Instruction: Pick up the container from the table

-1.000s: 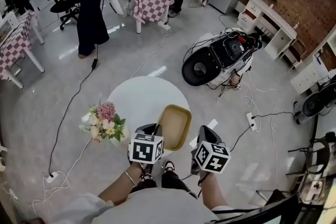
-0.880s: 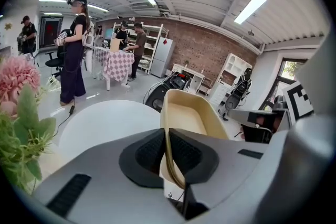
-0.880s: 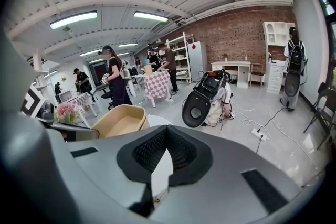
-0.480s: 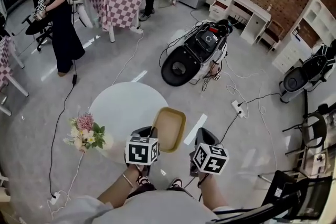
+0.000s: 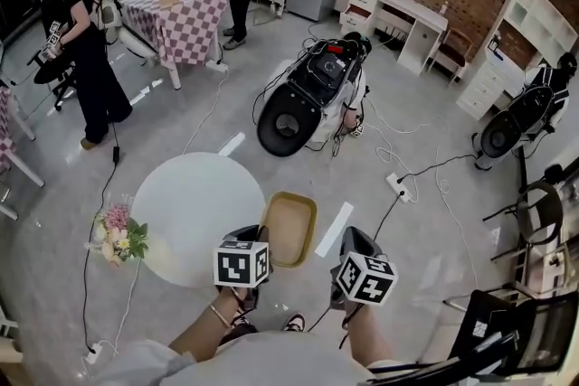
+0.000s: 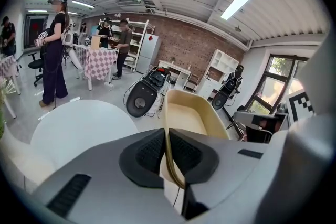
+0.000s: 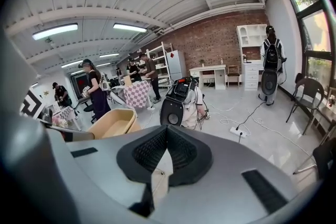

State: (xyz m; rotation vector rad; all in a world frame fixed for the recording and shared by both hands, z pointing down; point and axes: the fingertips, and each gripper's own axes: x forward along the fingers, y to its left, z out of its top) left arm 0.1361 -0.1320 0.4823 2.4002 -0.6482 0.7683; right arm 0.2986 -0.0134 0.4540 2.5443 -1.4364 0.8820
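The container (image 5: 288,229) is a tan, shallow oblong basin. My left gripper (image 5: 259,239) is shut on its near rim and holds it in the air, just off the right edge of the round white table (image 5: 194,212). In the left gripper view the thin rim (image 6: 169,157) is pinched between the two black pads, and the basin (image 6: 191,113) stretches away from them. My right gripper (image 5: 352,241) hangs to the right of the container, over the floor. Its jaws (image 7: 166,149) are shut with nothing between them, and the container (image 7: 113,122) shows to its left.
A flower bunch (image 5: 116,235) sits at the table's left edge. Cables and a power strip (image 5: 398,187) lie on the grey floor. A black machine (image 5: 303,95) lies beyond the table. People stand by a checkered table (image 5: 176,14) at the back left.
Both grippers have moved away from the table with the container. It overlapped the table's right edge before and now hangs beside it. The table and flowers have slid left in view.
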